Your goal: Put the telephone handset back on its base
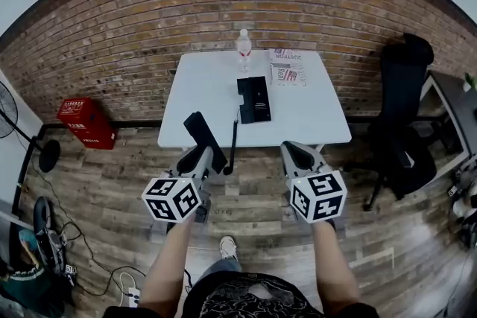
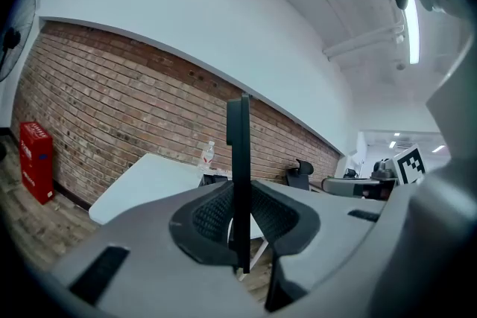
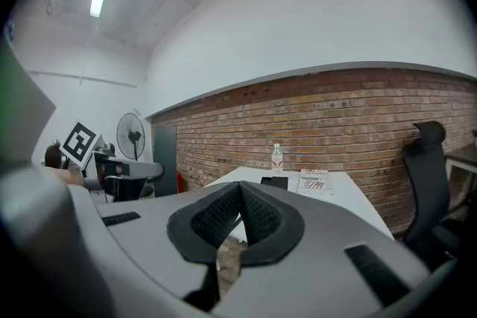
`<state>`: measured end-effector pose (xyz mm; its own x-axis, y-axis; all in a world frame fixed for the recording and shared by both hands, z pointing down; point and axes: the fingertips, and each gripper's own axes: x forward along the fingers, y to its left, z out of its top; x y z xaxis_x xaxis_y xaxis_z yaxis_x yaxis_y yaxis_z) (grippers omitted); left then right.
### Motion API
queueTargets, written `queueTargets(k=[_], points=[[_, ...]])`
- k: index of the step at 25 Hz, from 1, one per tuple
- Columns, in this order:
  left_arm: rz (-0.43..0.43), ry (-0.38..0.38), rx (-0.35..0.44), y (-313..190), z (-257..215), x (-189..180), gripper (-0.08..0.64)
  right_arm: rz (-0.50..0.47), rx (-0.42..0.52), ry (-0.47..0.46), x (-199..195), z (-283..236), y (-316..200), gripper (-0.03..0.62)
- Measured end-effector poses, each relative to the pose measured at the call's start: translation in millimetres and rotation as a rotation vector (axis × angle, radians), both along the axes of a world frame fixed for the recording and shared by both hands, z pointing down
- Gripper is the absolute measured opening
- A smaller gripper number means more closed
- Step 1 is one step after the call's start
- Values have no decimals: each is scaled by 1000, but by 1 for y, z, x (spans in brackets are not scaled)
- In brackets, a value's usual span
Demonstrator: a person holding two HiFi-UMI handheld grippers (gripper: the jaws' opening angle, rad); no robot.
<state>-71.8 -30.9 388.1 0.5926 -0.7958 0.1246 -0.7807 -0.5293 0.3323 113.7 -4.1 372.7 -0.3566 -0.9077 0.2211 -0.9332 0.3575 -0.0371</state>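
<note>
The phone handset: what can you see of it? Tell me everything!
The handset is black, long and flat, and looks like plastic. The left tongs are shut on its lower end, so it sticks up tilted over the wood floor. A black cord runs from it towards the base on the white table.

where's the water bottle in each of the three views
Head view: water bottle top centre, at the far edge of the white table.
Left gripper view: bottle small, left of centre, just left of the clamped handset.
Right gripper view: bottle near centre, above the closed jaws.
Shared landmark: the white table against the brick wall.
</note>
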Motion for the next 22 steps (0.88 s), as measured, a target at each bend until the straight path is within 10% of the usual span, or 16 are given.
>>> queueTargets(k=[22], points=[[167, 33, -63, -133, 22, -36, 71, 115, -63, 50, -47, 16, -114, 2]])
